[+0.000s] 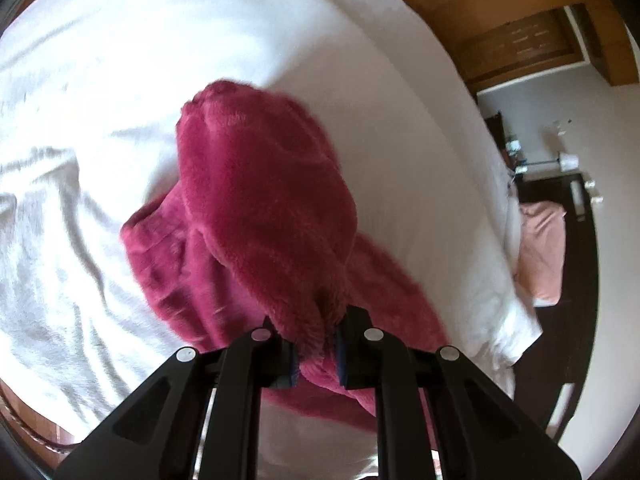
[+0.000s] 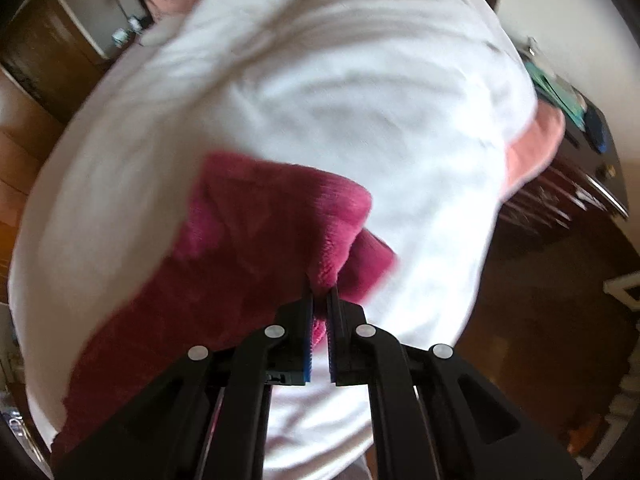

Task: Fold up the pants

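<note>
Left wrist view: pants (image 1: 256,208) hang ahead of the left gripper (image 1: 316,344), clamped on fabric, long axis running away over the bed (image 1: 80,160). Right gripper (image 2: 320,320) pinches another edge, equally near.

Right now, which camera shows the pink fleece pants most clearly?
The left wrist view: the pants are sharp there, pinched in the left gripper over the white bedsheet. The right wrist view shows them blurred, clamped by the right gripper.
</note>
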Motion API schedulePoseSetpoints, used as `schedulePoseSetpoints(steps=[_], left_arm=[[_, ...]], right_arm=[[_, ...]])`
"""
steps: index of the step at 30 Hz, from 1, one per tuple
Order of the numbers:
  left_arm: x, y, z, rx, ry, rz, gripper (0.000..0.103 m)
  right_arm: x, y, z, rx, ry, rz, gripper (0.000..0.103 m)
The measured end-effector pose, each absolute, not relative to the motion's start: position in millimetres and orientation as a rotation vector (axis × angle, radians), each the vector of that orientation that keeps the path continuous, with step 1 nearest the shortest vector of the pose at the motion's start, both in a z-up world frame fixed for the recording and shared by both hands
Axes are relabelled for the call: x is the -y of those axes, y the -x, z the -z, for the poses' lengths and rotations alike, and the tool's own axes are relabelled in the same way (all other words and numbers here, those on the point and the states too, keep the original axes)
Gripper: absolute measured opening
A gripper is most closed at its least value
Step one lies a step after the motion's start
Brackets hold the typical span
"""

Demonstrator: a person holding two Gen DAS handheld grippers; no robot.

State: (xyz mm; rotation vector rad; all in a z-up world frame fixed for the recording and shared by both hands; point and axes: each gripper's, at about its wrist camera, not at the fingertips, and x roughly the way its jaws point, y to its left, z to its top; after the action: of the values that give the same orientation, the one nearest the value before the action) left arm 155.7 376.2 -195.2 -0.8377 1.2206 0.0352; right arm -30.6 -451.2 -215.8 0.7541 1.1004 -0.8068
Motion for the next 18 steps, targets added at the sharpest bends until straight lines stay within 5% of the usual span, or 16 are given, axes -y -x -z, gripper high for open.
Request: schedulePoseSetpoints(steps=[12,18], left_arm=[[-389.7,-129.0,273.8,-1.336,0.736,-0.065,0.013],[-394.8,-123.9,291.6,-1.386,0.688,-0.092,0.016]], right_arm=[[442.7,63.9,282.3,-1.177,-0.760,0.822,0.005],[447.9,79.0,272.8,-1.182,-0.730,0.819,0.014]])
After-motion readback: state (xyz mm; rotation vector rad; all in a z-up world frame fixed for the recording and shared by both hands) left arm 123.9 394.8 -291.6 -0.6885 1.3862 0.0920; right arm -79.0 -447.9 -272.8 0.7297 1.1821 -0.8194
